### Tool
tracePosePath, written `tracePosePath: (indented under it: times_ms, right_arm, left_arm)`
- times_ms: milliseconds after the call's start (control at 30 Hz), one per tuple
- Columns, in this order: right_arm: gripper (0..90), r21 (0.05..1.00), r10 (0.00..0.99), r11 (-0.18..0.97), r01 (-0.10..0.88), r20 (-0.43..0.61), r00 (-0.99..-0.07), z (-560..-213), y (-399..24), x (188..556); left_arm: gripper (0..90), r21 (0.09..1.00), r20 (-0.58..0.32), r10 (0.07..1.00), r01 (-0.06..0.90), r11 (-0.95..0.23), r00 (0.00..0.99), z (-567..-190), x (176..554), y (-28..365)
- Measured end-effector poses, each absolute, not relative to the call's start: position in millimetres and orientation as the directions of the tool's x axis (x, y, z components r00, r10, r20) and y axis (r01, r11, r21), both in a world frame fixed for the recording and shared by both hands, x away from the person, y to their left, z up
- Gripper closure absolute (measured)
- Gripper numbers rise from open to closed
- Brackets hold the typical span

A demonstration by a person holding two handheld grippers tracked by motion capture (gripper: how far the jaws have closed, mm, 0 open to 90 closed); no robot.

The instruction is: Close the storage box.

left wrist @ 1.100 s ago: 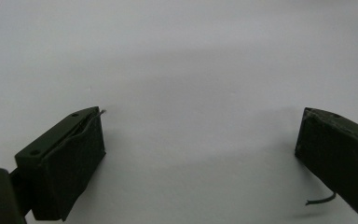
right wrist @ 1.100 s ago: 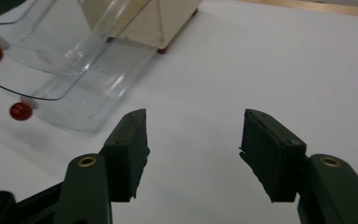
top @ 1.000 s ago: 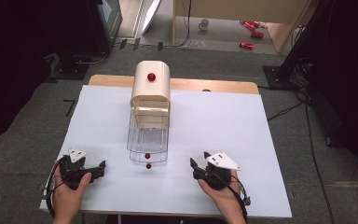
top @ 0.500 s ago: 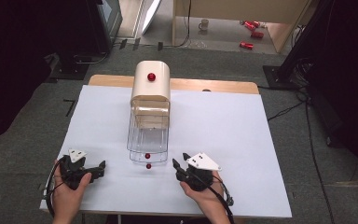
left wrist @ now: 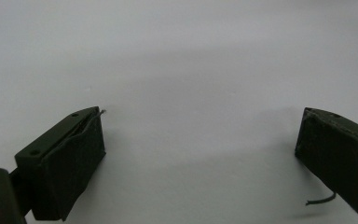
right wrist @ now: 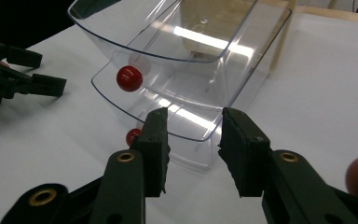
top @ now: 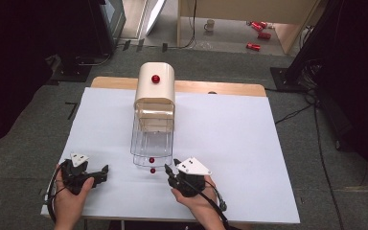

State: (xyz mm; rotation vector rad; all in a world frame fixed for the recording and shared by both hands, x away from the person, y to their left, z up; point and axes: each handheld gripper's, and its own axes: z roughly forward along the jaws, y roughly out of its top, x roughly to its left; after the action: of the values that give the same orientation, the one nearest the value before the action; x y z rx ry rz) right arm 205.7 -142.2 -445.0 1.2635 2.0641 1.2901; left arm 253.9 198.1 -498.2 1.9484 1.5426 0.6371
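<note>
A cream, round-topped box [top: 155,91] with a red knob [top: 155,79] stands at the middle back of the white table [top: 249,158]. Clear plastic drawers [top: 153,139] stick out of it toward me, each with a small red ball knob [top: 151,159] [top: 152,170]. My right gripper [top: 168,171] sits just right of the lower knob, open. In the right gripper view its jaws [right wrist: 193,140] stand apart right in front of the lower drawer's rim [right wrist: 186,133]; one knob [right wrist: 129,78] shows clearly, the other knob [right wrist: 131,136] peeks from behind a jaw. My left gripper [top: 103,173] rests wide open [left wrist: 200,135] on bare table.
A wooden strip [top: 220,87] edges the table's far side. On the floor beyond lie red cans [top: 254,46] and a mug [top: 210,24]. Dark stands and cables flank the table. The left gripper [right wrist: 16,74] lies close to the drawers' left in the right gripper view.
My right gripper has moved left along the front of the table to the drawer fronts. The left gripper and the drawers have stayed put.
</note>
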Motion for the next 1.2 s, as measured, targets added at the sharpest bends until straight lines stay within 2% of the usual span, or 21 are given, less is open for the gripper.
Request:
tracePosePath:
  times_ms: [567, 1200]
  right_arm:
    - [70.4, 0.864, 0.836, 0.138, 0.483, 0.160, -0.525, -448.1, -113.4, 208.9]
    - [71.1, 0.864, 0.851, 0.142, 0.482, 0.142, -0.505, -451.5, -90.2, 212.1]
  left_arm:
    - [1.2, 0.688, 0.019, 0.975, 0.705, -0.174, 0.222, -498.1, 254.0, 198.1]
    - [1.2, 0.687, 0.018, 0.975, 0.705, -0.173, 0.222, -498.1, 254.1, 198.1]
